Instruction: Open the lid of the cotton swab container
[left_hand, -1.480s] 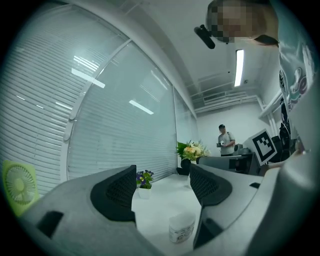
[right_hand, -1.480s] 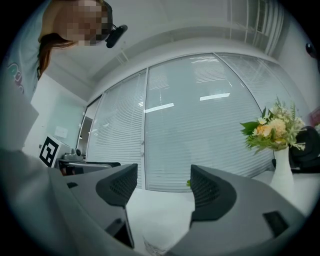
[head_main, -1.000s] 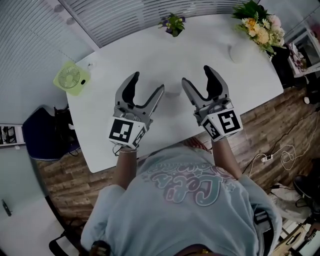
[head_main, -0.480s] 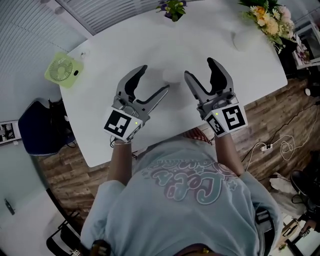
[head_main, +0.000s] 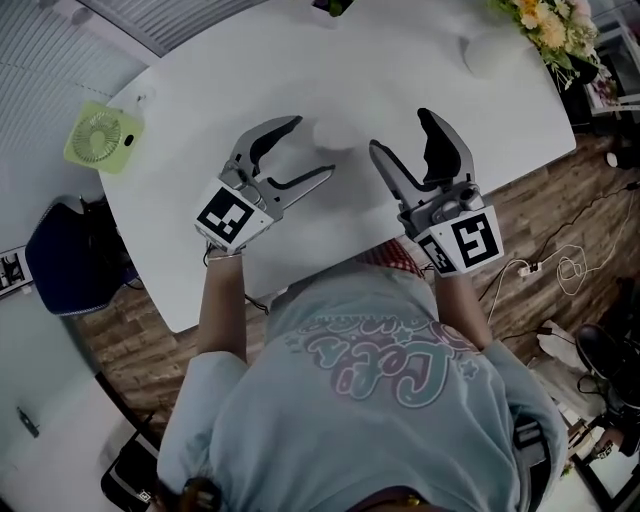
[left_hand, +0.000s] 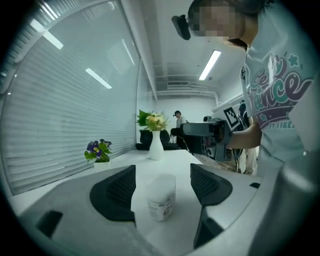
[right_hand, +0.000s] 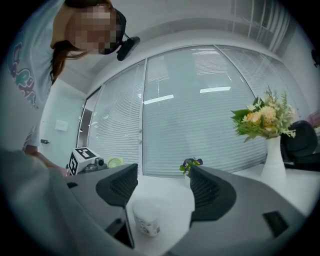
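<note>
On the white table (head_main: 220, 80), between my two claws, the cotton swab container (head_main: 335, 133) stood upright with its lid (left_hand: 162, 179) on. It was a small white tub with a printed label on its side.

My left gripper (head_main: 312, 148) sat just left of it with the jaws wide apart. In the left gripper view the tub was framed between the two pads (left_hand: 117, 192), touching neither.

My right gripper (head_main: 400, 132) sat just right of it, jaws also wide. In the right gripper view the tub sat low between the pads (right_hand: 120, 185) — nearer the left one, with a gap on both sides.

Neither claw held anything.

Further out:
- a green desk fan (head_main: 92, 140) at the table's left corner
- a white vase of flowers (left_hand: 156, 145) toward the far right end
- a small pot of purple flowers (left_hand: 98, 152) by the blinds (left_hand: 65, 125) — well apart from the tub
</note>
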